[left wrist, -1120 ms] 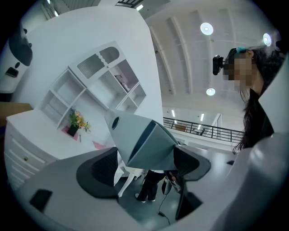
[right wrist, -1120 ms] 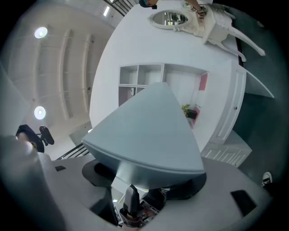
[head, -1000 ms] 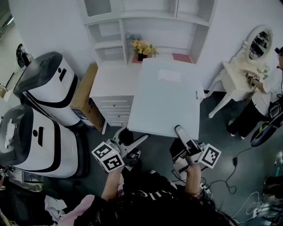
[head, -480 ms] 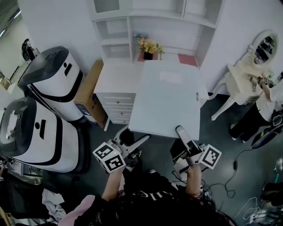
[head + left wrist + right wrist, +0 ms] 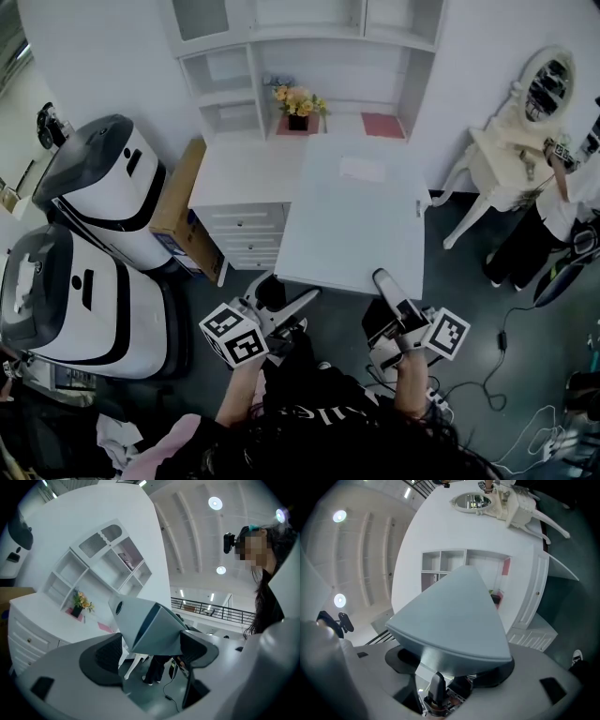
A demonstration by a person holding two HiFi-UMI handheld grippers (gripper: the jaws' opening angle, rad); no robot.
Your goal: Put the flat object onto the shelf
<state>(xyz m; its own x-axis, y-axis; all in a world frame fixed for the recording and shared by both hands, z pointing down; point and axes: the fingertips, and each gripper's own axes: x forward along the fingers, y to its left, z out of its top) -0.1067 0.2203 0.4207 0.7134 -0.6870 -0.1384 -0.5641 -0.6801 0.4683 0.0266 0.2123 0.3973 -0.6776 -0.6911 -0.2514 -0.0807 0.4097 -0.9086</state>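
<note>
- Board, flat and pale grey, hangs in front of the person, above the floor, between the person and the white shelf unit. Its far edge lies near the unit's lowest open compartment.
- A small pale label sits on the board's upper face.
- Left gripper clamps the near left corner; in the left gripper view that corner is pinched between the two dark pads.
- Right gripper clamps the near edge further right; in the right gripper view the board fills the space between the jaws and they close on it.
- A vase of yellow flowers and a pink flat item stand in the unit, just beyond the far edge.
- A white drawer cabinet stands beside the board's left edge.
- Two white-and-black machines stand further left.
- A white vanity table with an oval mirror stands to the right, with a person beside it.
</note>
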